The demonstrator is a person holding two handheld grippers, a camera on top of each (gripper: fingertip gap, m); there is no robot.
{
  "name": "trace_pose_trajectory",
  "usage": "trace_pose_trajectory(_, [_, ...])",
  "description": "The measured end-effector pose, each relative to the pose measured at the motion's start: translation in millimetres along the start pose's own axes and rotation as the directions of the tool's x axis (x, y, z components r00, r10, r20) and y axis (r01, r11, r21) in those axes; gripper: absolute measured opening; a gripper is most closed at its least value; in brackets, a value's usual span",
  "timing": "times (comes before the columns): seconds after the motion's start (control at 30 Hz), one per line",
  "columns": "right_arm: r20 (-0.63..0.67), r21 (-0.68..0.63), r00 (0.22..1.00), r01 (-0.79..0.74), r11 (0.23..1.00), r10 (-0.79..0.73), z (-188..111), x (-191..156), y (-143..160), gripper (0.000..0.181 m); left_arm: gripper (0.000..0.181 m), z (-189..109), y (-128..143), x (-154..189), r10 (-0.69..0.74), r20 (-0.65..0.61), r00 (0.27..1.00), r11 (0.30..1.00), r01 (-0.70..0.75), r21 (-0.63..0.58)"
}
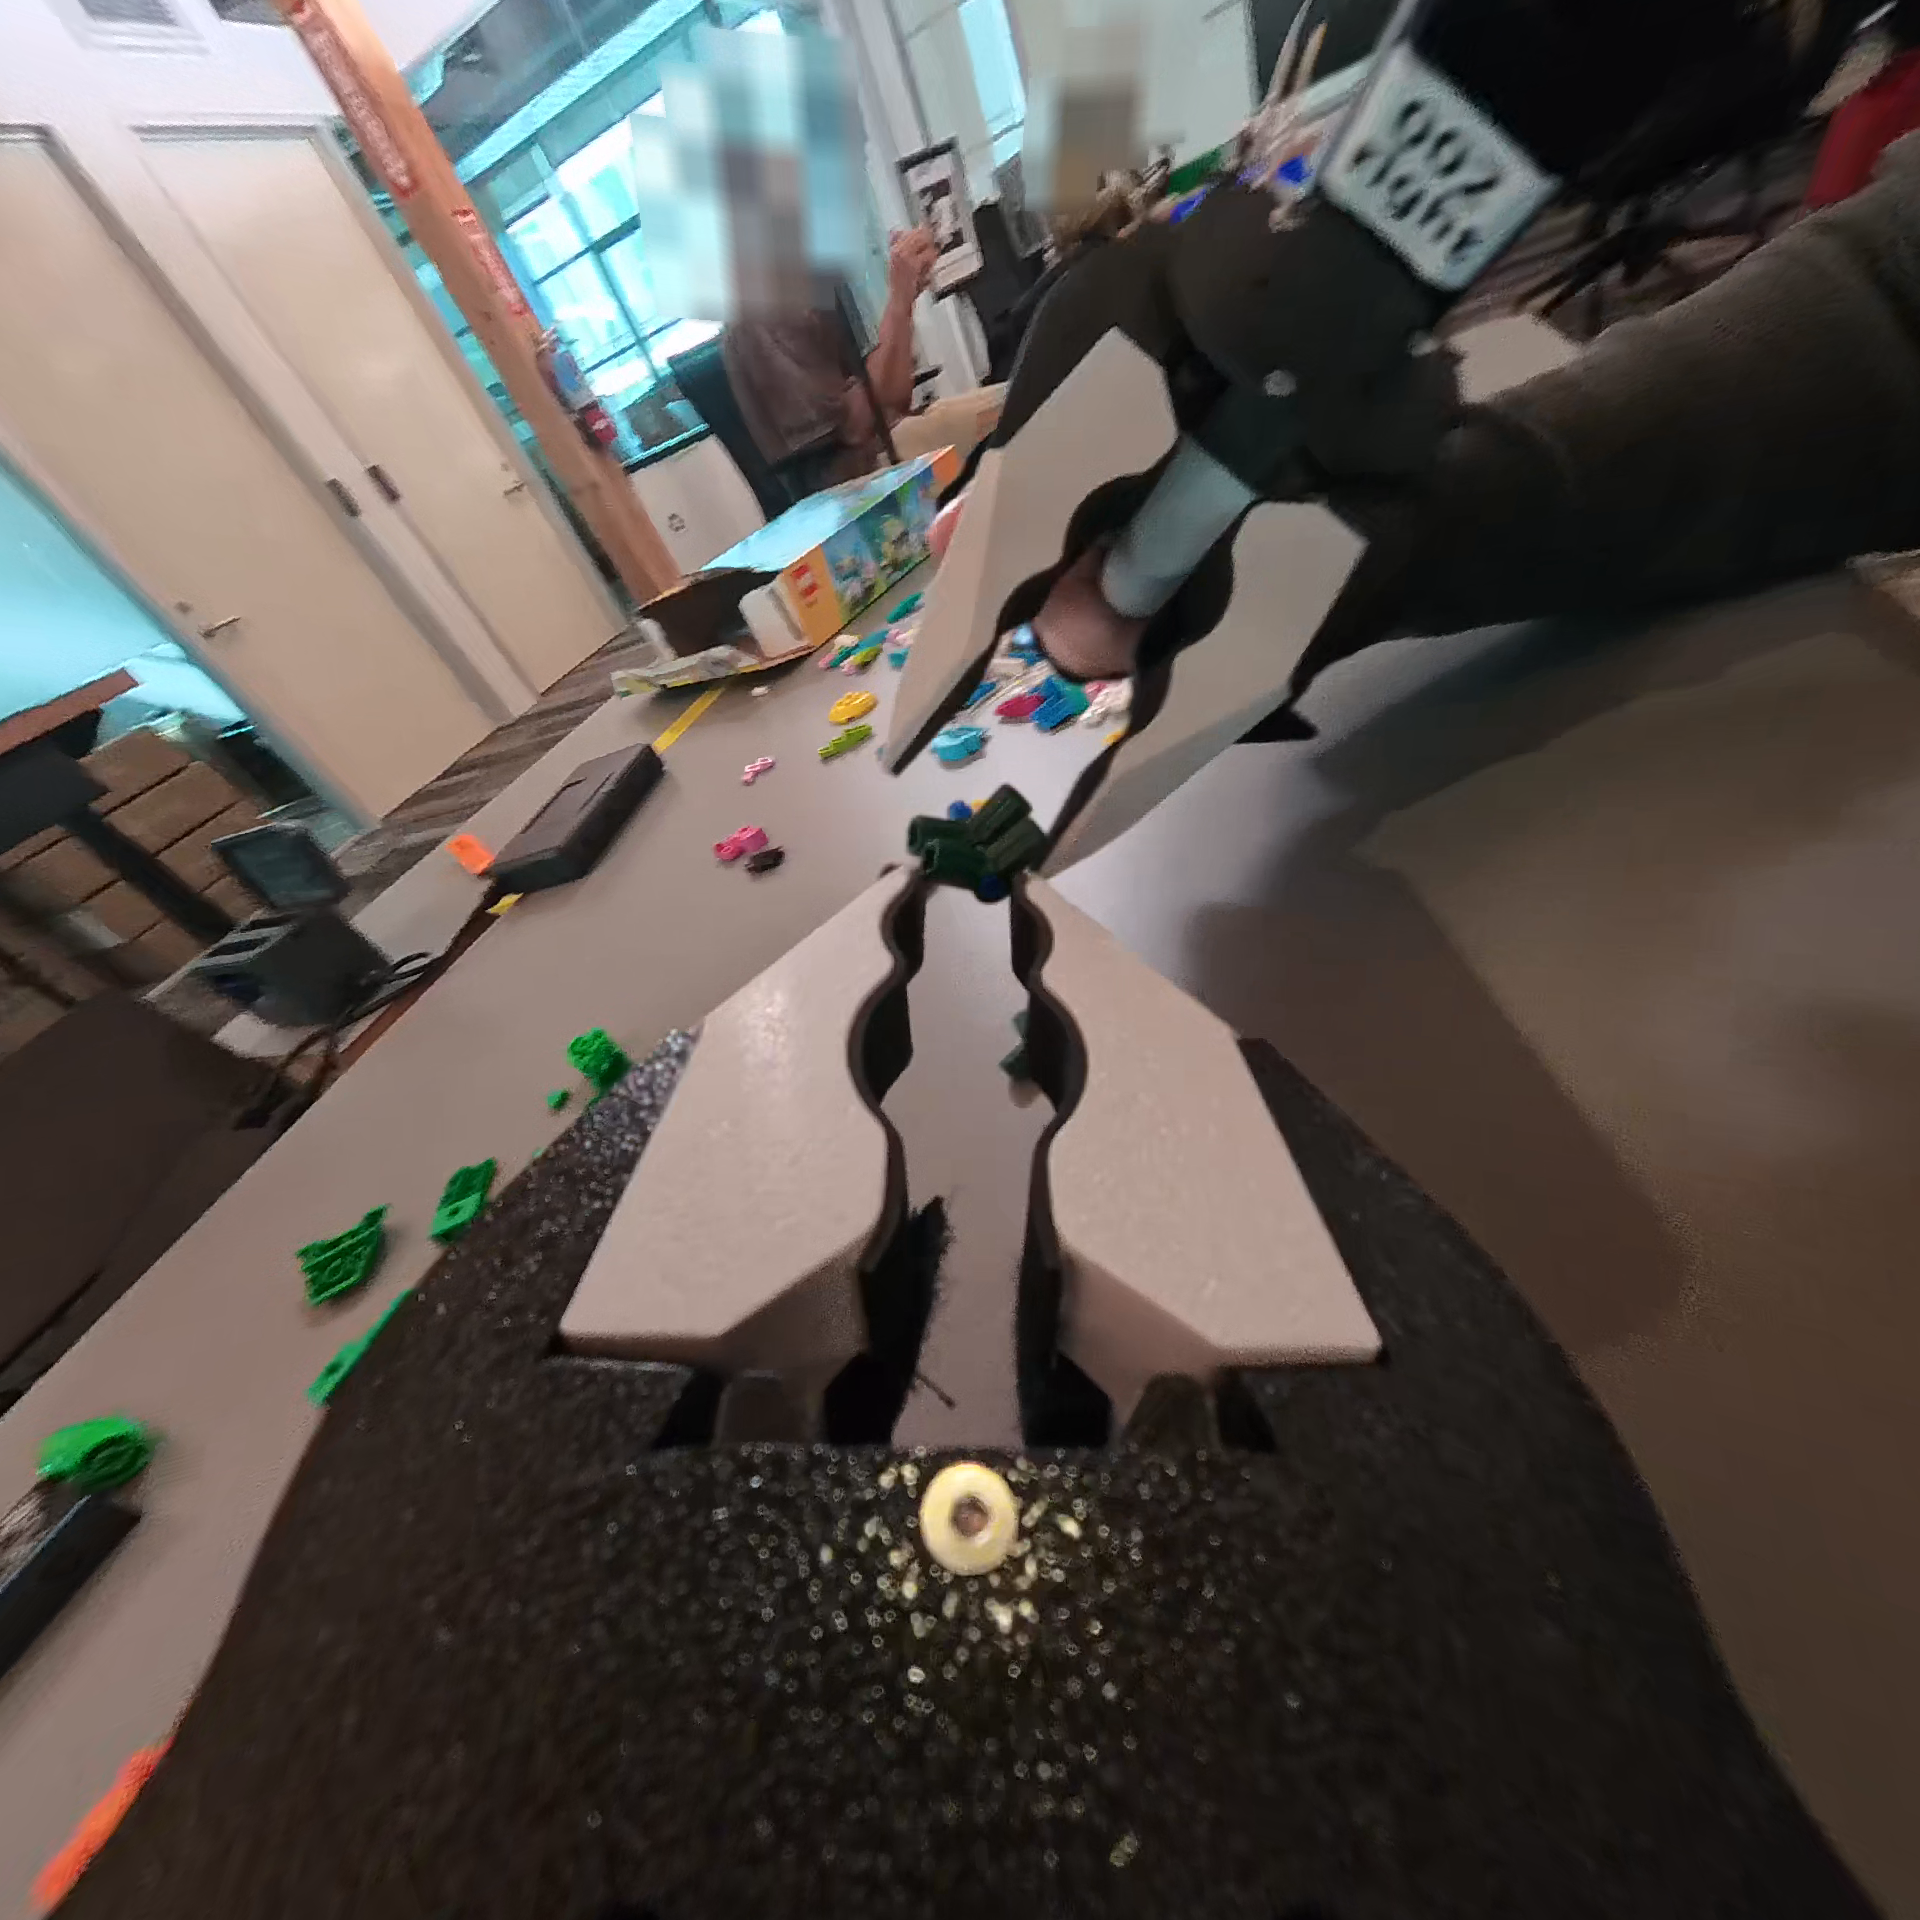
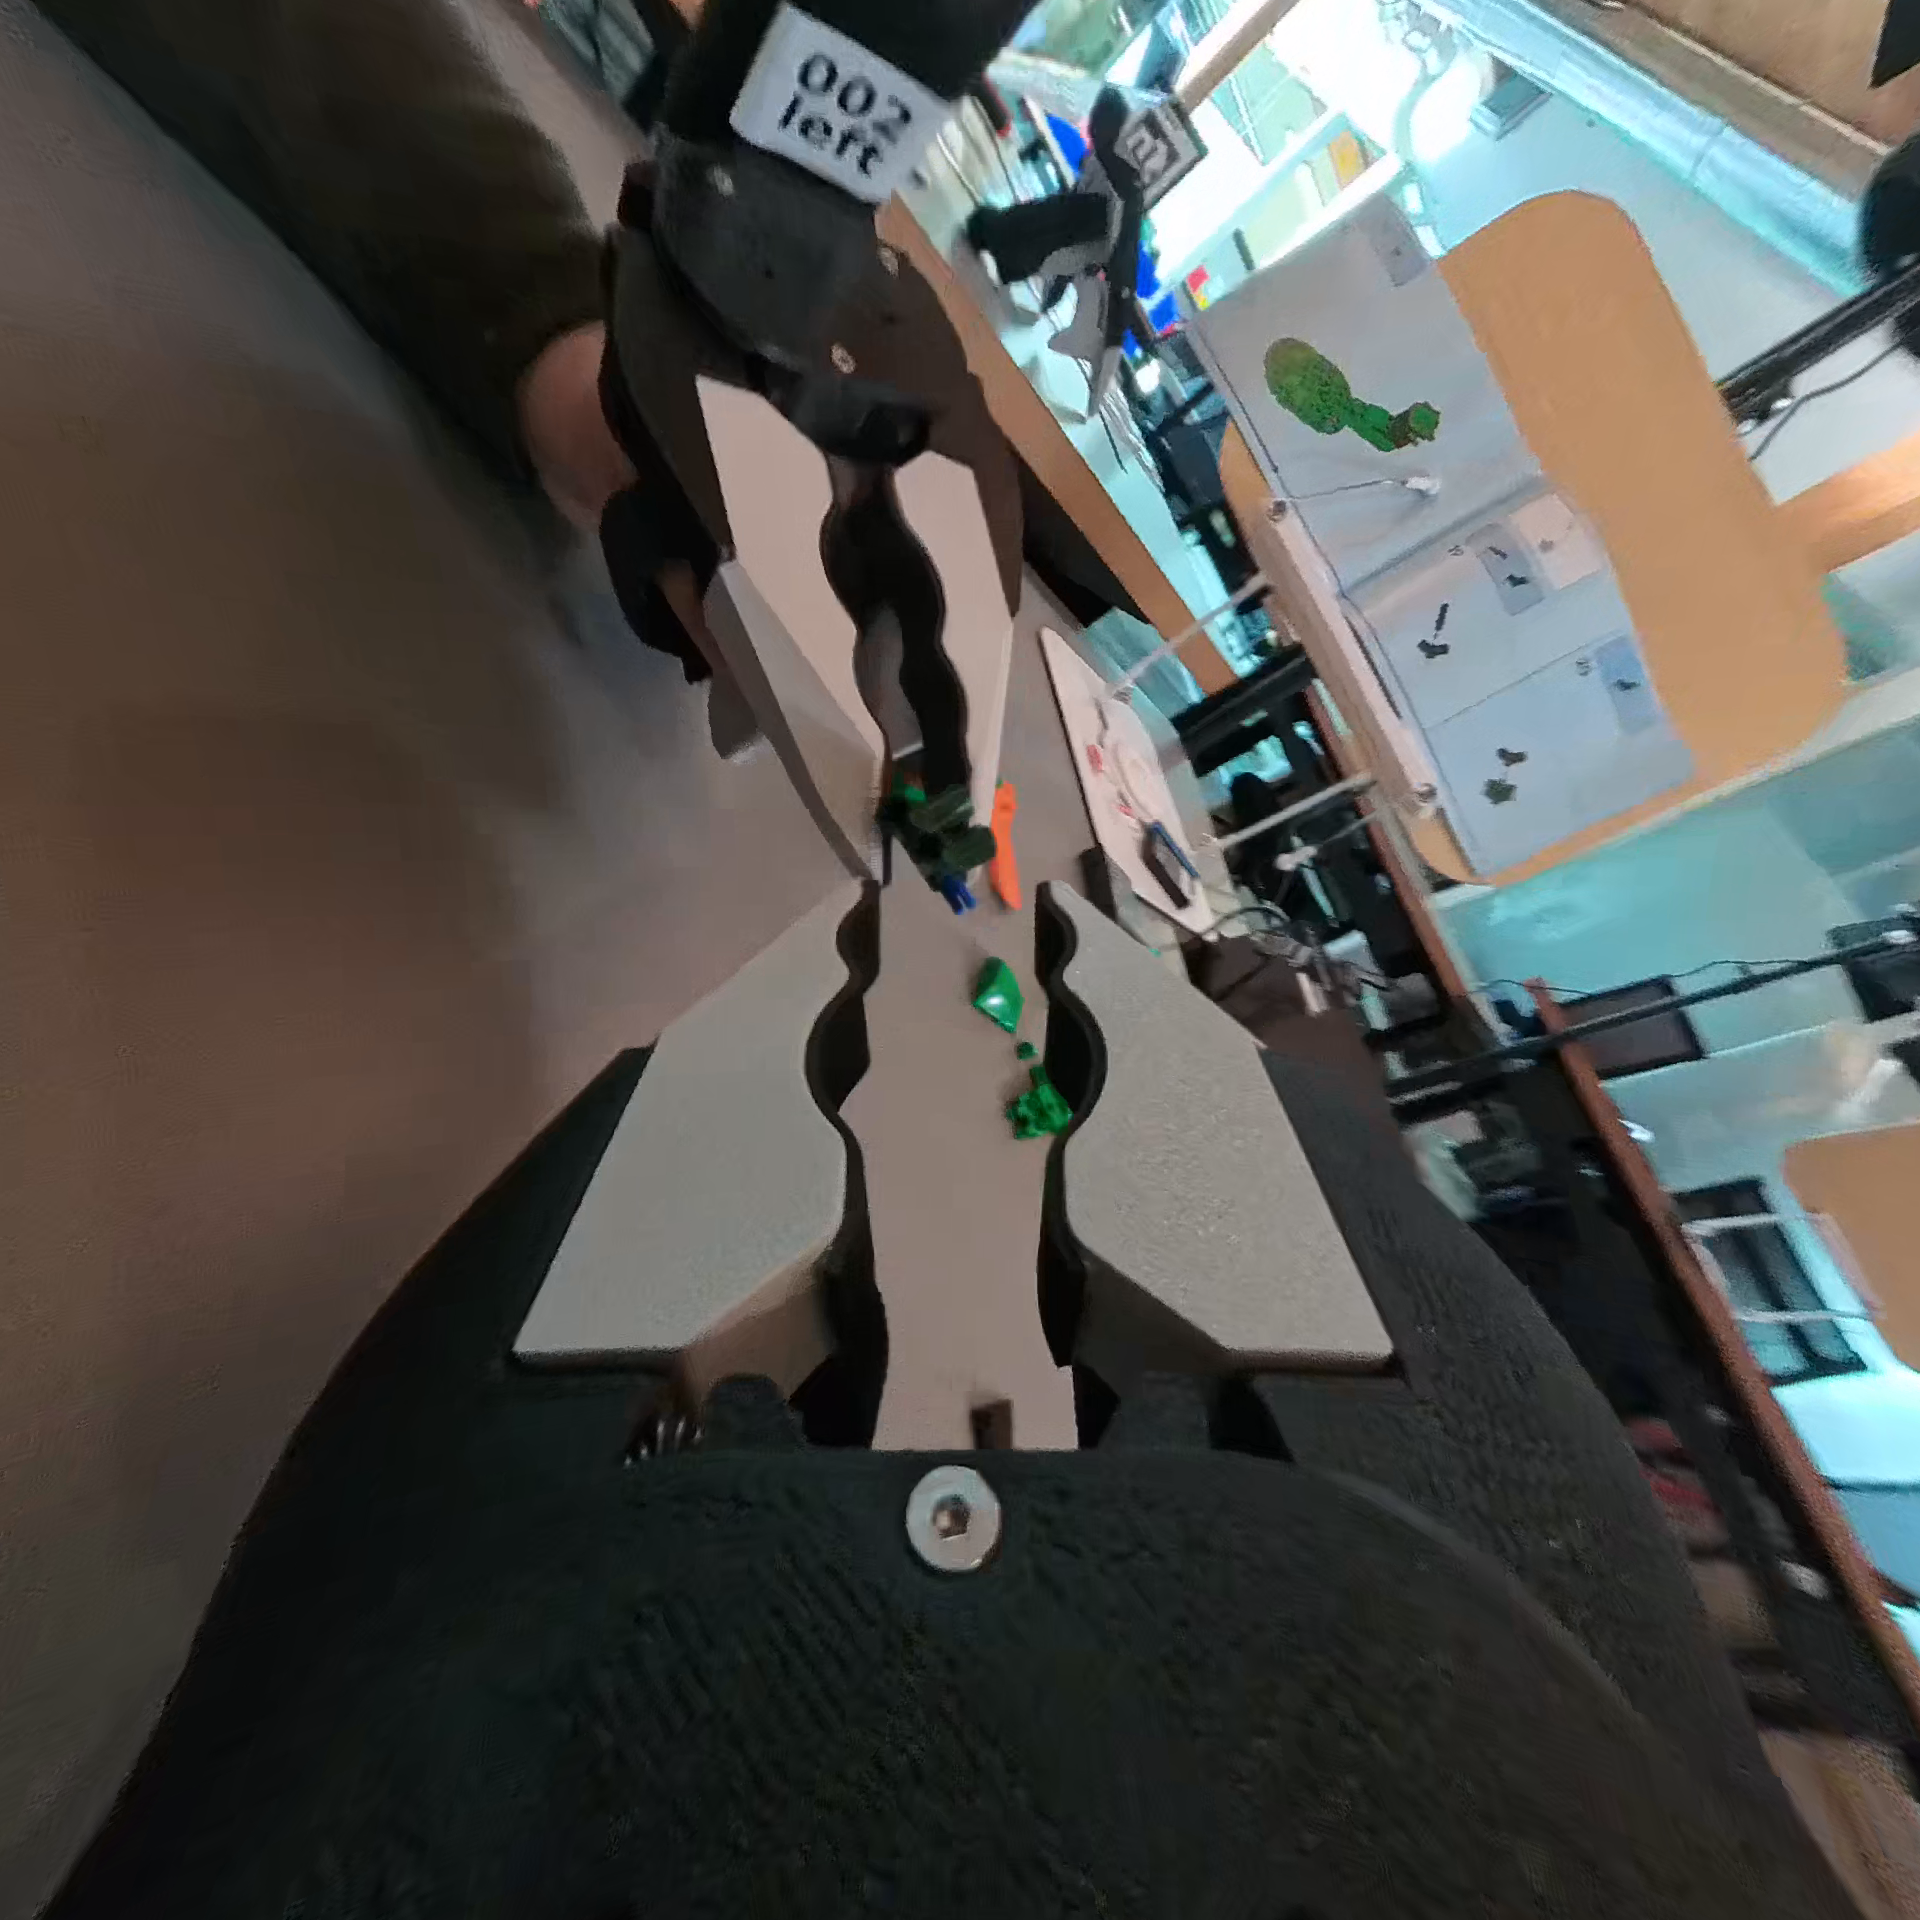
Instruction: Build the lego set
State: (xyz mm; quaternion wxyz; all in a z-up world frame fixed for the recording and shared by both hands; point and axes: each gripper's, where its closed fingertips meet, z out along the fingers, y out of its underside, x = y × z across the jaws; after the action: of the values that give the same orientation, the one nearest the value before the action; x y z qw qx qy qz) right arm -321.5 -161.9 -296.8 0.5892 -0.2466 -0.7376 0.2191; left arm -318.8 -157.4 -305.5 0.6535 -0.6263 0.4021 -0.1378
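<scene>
A small dark green lego assembly (image 1: 977,842) with a blue pin sits between the tips of my left gripper (image 1: 966,875), which is shut on it just above the grey table (image 1: 1455,1039). In the right wrist view the same assembly (image 2: 951,831) shows in the left gripper (image 2: 935,821), which reaches in from the top. My right gripper (image 2: 958,888) is open and empty, its tips right in front of the assembly. In the left wrist view the right gripper (image 1: 975,816) comes in from the upper right, one fingertip (image 1: 1055,862) close beside the assembly.
Loose bright green pieces (image 1: 343,1257) lie at the left. A pile of coloured pieces (image 1: 1039,707) and the lego box (image 1: 831,561) are farther back, with a black case (image 1: 582,821) at the table edge. An orange piece (image 2: 1003,842) and green pieces (image 2: 997,992) lie near the grippers. A person (image 1: 810,384) sits behind. My left and right fingertips are right by each other.
</scene>
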Motion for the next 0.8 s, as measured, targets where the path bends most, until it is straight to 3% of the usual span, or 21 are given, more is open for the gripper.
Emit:
trace_pose_trajectory(0.13, [0.137,0.101,0.978,-0.17,0.98,0.155,-6.9,-7.2,-13.4,0.018,0.014,-4.1,-4.7,17.1,-0.045,-0.153,0.987,0.997,0.054,0.057])
trace_pose_trajectory(0.3, [0.311,0.161,0.896,-0.378,0.912,0.316,-17.2,-11.9,-27.2,0.01,0.013,-7.7,-5.6,31.5,-0.021,-0.251,0.968,0.997,0.04,0.07])
trace_pose_trajectory(0.5, [0.424,0.119,0.838,-0.427,0.896,0.343,-18.0,-27.7,-28.7,0.005,0.013,-8.8,-7.6,36.9,-0.018,-0.283,0.959,0.996,0.043,0.08])
trace_pose_trajectory(0.8, [0.426,0.108,0.835,-0.429,0.897,0.348,-17.1,-28.6,-26.7,0.005,0.013,-9.5,-8.2,38.0,-0.023,-0.294,0.956,0.995,0.049,0.083])
